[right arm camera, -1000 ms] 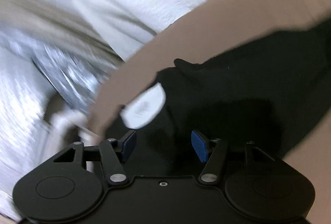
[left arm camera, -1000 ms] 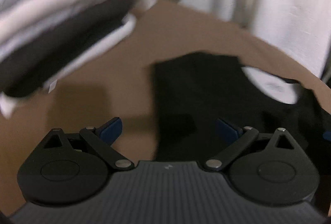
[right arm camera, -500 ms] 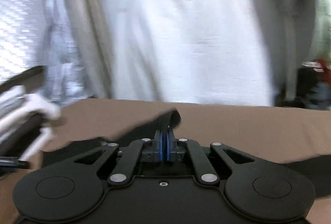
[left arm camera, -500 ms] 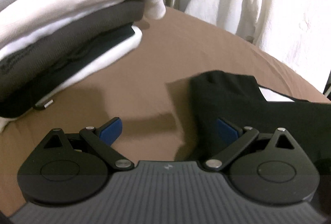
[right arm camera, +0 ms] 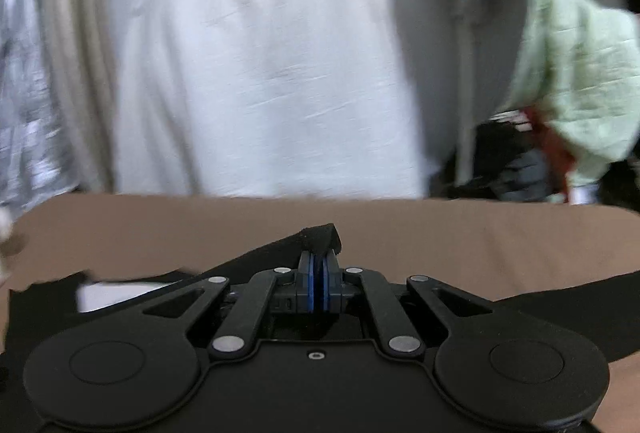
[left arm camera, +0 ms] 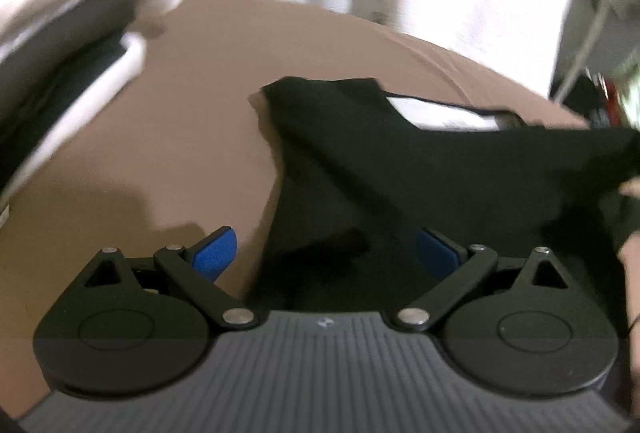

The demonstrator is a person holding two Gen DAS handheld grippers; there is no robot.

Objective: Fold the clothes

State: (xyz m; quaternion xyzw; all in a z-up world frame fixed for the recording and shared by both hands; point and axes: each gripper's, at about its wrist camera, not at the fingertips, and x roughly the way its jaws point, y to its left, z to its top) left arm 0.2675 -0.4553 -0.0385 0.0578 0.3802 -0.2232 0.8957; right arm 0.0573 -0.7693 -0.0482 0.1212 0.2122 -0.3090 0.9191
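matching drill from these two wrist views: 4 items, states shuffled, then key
Items:
1. left tool
2. right tool
3. black garment
4. stack of folded clothes

States:
A. shut on a pinch of black fabric
B. partly lifted off the brown surface
C. open, nothing between the pads
D. sits at the far left, untouched by either tool

Pairs: 1-C, 2-A, 3-B, 4-D
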